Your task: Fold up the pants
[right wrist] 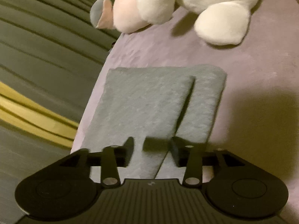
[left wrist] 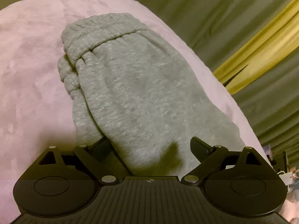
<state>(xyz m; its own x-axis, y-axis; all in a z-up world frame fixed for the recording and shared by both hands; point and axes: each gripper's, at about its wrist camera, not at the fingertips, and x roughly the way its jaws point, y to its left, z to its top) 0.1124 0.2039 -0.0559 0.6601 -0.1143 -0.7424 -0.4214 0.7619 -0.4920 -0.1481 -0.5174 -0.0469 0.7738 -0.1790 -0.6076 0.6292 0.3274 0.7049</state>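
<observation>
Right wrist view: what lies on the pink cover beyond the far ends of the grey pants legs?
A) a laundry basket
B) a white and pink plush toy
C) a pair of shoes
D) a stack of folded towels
B: a white and pink plush toy rests on the pink cover just past the ends of the grey pants, apart from them.

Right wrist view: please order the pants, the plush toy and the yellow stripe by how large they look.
1. pants, largest
2. plush toy, cut off by the frame edge, so unsure
3. yellow stripe, smallest
</observation>
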